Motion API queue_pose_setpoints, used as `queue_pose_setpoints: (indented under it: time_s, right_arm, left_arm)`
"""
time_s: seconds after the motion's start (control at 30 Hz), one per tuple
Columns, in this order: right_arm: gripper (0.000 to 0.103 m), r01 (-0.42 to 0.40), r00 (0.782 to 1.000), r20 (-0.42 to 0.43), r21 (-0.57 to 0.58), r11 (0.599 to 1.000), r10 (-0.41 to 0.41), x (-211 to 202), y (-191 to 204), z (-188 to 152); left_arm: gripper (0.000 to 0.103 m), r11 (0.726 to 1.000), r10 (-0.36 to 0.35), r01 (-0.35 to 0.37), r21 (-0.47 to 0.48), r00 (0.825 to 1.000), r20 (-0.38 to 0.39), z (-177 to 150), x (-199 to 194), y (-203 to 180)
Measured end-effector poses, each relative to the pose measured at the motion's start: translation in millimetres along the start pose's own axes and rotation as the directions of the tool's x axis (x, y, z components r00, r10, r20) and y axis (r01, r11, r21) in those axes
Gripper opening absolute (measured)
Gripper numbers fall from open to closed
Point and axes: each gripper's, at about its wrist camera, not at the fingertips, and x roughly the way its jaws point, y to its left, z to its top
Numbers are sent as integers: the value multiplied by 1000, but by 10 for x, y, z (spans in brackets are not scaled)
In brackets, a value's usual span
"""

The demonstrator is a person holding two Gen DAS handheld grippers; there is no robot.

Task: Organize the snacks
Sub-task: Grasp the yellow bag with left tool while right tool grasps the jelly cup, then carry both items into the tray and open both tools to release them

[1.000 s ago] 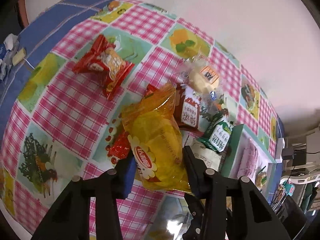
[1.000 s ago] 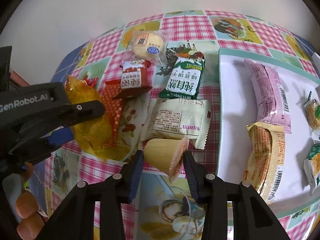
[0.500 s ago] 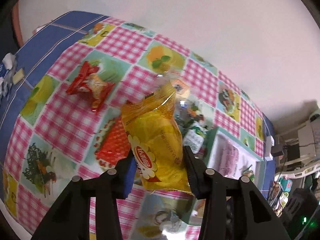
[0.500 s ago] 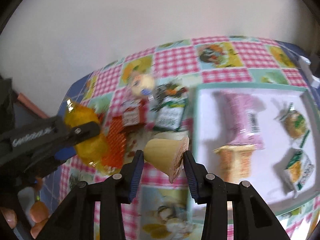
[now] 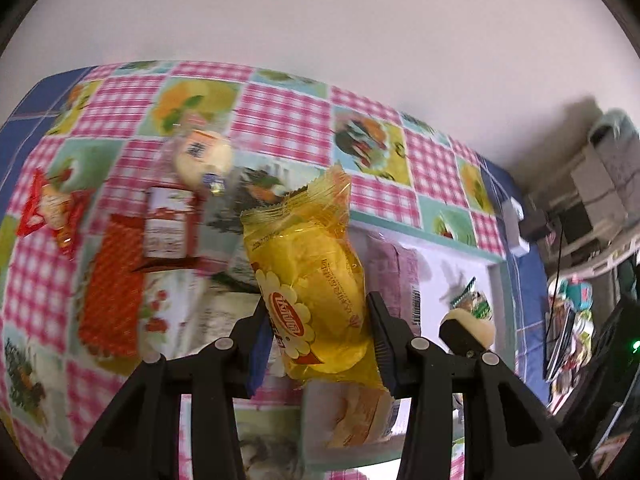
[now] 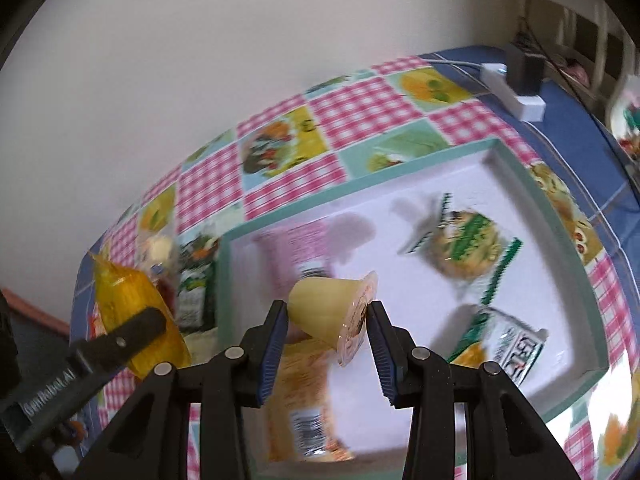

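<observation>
My left gripper (image 5: 318,330) is shut on a yellow snack bag (image 5: 312,280) and holds it in the air near the left edge of the white tray (image 5: 496,264). My right gripper (image 6: 328,322) is shut on a yellow jelly cup (image 6: 328,312), lying sideways between the fingers, above the tray (image 6: 560,248). In the tray lie a pink packet (image 6: 296,248), an orange packet (image 6: 304,392) and two green-and-white packets (image 6: 468,240). The left gripper with its yellow bag (image 6: 128,304) shows at the left of the right wrist view.
On the checked tablecloth (image 5: 288,116) left of the tray lie a red mesh packet (image 5: 112,284), a red-and-white packet (image 5: 168,224), a round bun packet (image 5: 200,156) and a red wrapper (image 5: 48,212). A white power strip (image 6: 512,88) lies beyond the tray, by the wall.
Both grippers have lifted their snacks off the table and moved right. The jelly cup now hangs over the tray, and the yellow bag is near the tray's left edge.
</observation>
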Motion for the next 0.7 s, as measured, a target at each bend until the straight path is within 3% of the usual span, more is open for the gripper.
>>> queue_pose_setpoints:
  time_s: [0.27,0.57,0.63,0.7]
  right_arm:
    - [43,37,999,6,56,998,-38,119,-279,117]
    - [43,55,998,-6,78,995,-55,240,-410,184]
    - [44,56,998,-10,83,995,-55,242,-424,189]
    - [44,54,999,-9,91,994,-54,232,-438,188]
  left_arm:
    - [47,995,9,-6,98,999,-31,46,357,-313]
    - [46,993,18,-12,120,999,-48,90,562,-429]
    - [49,993,21,-15,117,998,-51,95,544,-424]
    - [64,995,24,-19,103,999,-45,115,483,-394]
